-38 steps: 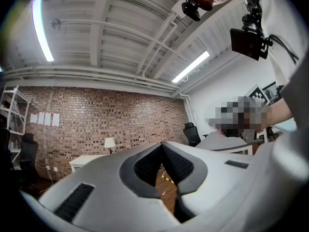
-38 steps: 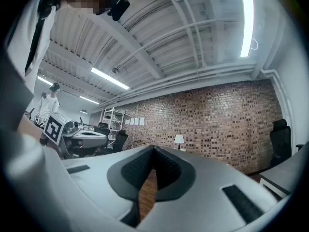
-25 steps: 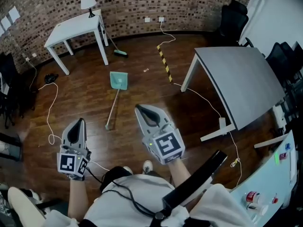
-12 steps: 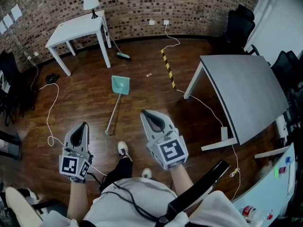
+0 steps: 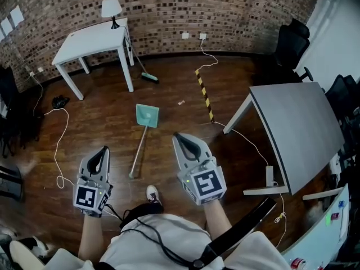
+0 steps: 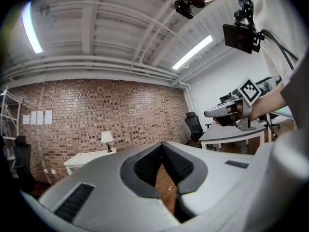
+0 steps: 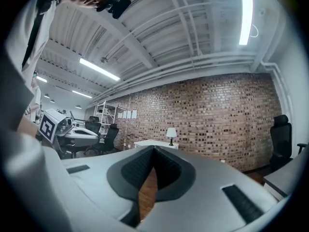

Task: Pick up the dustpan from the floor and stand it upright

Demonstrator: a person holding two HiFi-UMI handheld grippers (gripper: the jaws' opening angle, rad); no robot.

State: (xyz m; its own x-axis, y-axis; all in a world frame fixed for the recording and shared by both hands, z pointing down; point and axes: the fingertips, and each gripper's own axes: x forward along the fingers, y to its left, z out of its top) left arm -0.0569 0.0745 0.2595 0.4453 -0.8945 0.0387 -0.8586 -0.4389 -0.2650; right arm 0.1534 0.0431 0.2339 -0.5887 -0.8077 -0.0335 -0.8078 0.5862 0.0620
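Note:
The dustpan lies flat on the wooden floor, its teal pan toward the brick wall and its long pale handle running back toward me. My left gripper is level, left of the handle's near end, shut and empty. My right gripper is level to the right of the handle, also shut on nothing. Neither touches the dustpan. In the left gripper view the jaws meet at the tips; the right gripper view shows the same. The dustpan appears in neither gripper view.
A white table with a lamp stands at the back left, a broom leaning beside it. A grey table fills the right. A yellow-black strip and white cables lie on the floor. My shoe is near the handle's end.
I have stepped forward: the dustpan and tables have slid nearer in the head view. Both grippers travelled with me, still shut and level.

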